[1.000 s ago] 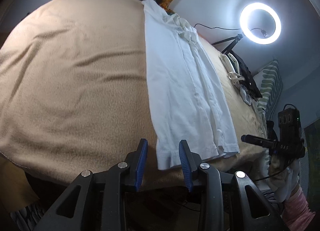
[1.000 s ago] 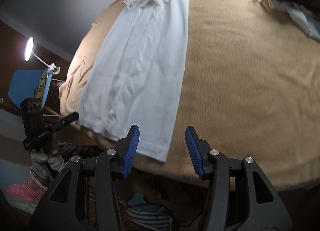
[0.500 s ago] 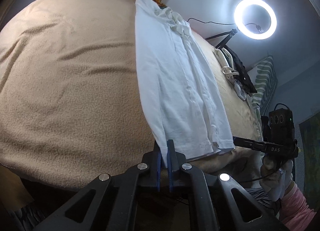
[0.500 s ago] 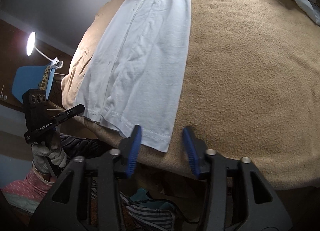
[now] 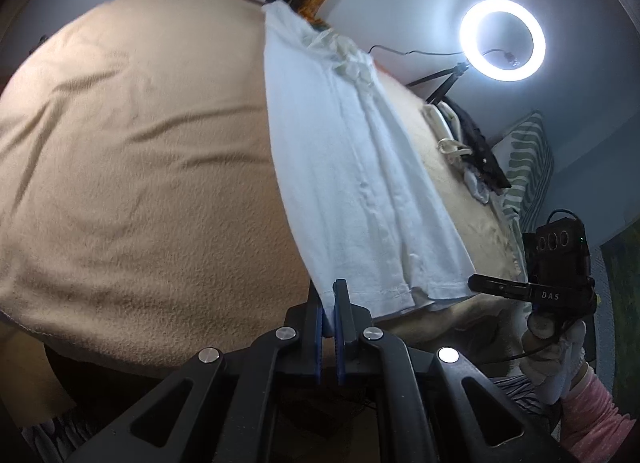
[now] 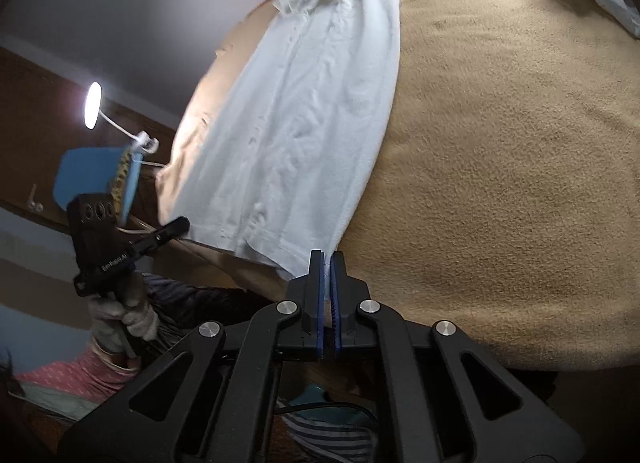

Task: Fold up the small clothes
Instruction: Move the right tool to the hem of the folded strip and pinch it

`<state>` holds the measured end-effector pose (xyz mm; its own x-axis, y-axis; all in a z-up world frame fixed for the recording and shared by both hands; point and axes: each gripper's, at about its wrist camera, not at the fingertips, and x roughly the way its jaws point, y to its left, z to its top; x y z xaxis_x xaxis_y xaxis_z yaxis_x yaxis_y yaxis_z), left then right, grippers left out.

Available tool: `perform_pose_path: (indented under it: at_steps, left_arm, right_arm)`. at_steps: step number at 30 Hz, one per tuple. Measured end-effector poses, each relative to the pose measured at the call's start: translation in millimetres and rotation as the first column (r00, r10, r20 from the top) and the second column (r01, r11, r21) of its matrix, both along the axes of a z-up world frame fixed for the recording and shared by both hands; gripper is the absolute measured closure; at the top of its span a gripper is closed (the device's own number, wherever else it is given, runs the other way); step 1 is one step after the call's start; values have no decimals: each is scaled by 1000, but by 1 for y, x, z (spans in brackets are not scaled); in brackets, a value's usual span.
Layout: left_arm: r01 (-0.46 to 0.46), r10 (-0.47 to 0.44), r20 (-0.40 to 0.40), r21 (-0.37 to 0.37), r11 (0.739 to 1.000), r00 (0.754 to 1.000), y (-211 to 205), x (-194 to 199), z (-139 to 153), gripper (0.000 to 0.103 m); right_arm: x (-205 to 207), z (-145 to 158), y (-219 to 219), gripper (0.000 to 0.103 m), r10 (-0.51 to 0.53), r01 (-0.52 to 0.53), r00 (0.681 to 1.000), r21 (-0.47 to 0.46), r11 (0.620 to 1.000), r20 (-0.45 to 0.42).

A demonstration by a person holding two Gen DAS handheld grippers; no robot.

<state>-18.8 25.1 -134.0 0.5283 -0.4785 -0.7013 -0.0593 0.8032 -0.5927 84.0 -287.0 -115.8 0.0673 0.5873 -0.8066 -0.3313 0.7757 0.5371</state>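
Now each gripper (image 5: 329,290) (image 6: 327,263) pinches a hem corner of the white shirt (image 5: 352,183).

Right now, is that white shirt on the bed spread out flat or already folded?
Partly folded: the white shirt lies as a long narrow strip on the tan blanket, with doubled layers showing at its near hem.

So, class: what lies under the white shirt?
The white shirt lies flat on a tan blanket, both near corners pinched by the left claw and right claw. Anything beneath the blanket is hidden.
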Motion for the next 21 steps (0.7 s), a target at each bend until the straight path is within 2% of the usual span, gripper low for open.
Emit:
perform_pose_path:
  at_steps: [3,6,9,10,14,16,21]
  left_arm:
    - [-6,6,-6,-7,1000,1000,-1,1,-5,102]
    - [-3,3,-5,-2,1000,1000,-2,2,-5,102]
    - [4,-4,-14,-6,1000,1000,0,2,-6,100]
    - [-4,4,-24,3,1000,1000,2,0,-6,92]
    - [-20,20,-8,27,999,1000,10,-11,-2,78]
    - [-25,25,-12,6,1000,1000,13,-12,-3,67]
    - [-25,24,-35,-33,999,999,11,-6,-12,69]
  right_arm:
    - [0,-5,6,98,24,-24,1000,-5,1000,-18]
    - [4,-8,4,86,17,-16,999,23,1000,-40]
    - [3,-8,0,83,-7,6,1000,-45,999,-9]
    - [3,-7,0,83,-11,11,1000,-62,998,5]
    - [0,1,5,80,10,-4,998,-100,995,61]
    - [2,-2,6,66,19,-14,999,-101,995,48]
    - [2,-10,8,65,20,-18,1000,-105,994,16]
